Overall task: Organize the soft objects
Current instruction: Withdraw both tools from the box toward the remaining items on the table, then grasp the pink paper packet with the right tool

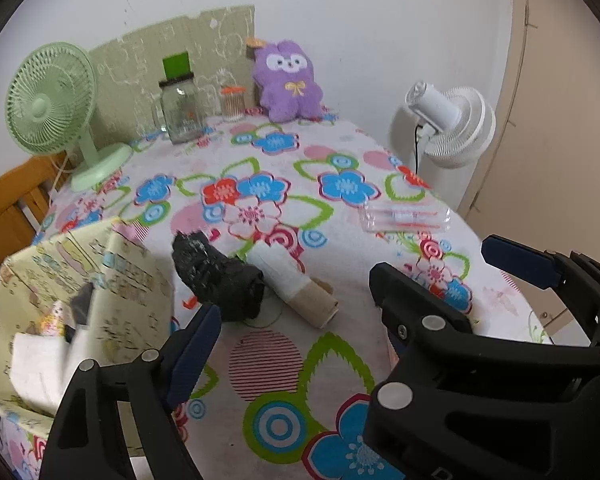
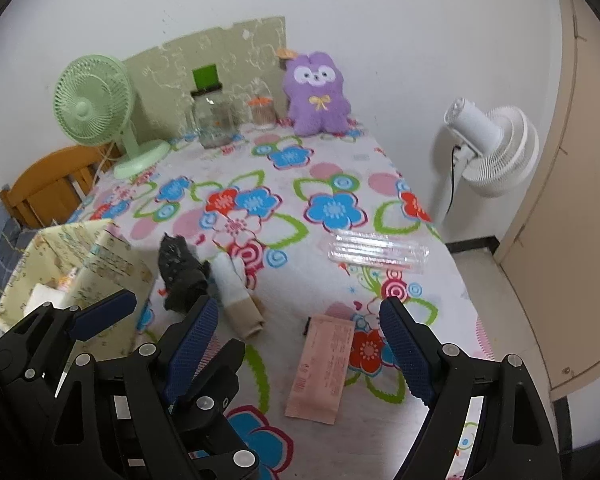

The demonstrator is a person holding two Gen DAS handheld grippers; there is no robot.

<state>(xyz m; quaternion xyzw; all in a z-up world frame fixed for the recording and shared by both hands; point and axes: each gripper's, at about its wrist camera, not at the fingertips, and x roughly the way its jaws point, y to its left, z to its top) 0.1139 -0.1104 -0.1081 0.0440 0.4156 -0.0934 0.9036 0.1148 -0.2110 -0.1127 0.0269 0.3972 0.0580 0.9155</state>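
Note:
A bunched black soft thing (image 1: pixel 220 276) (image 2: pixel 180 272) lies on the flowered tablecloth (image 1: pixel 284 368). A white and beige rolled sock (image 1: pixel 292 280) (image 2: pixel 236 292) lies against it. My left gripper (image 1: pixel 296 332) (image 2: pixel 168 328) hovers open just in front of both, its right finger hidden behind the other gripper. My right gripper (image 2: pixel 300 344) (image 1: pixel 444 272) is open close beside it, over a flat pink packet (image 2: pixel 324 368). The two grippers overlap, a finger of each between the other's. A purple plush toy (image 1: pixel 288 80) (image 2: pixel 318 96) sits upright at the far edge.
A patterned fabric box (image 1: pixel 80 300) (image 2: pixel 72 272) holding white items stands left of the black thing. A clear plastic case (image 1: pixel 406 216) (image 2: pixel 378 254) lies at the right. Green fan (image 1: pixel 56 108), glass jars (image 1: pixel 182 112) and a wooden chair (image 1: pixel 8 208) are at the back left; a white fan (image 1: pixel 452 120) stands beyond the table.

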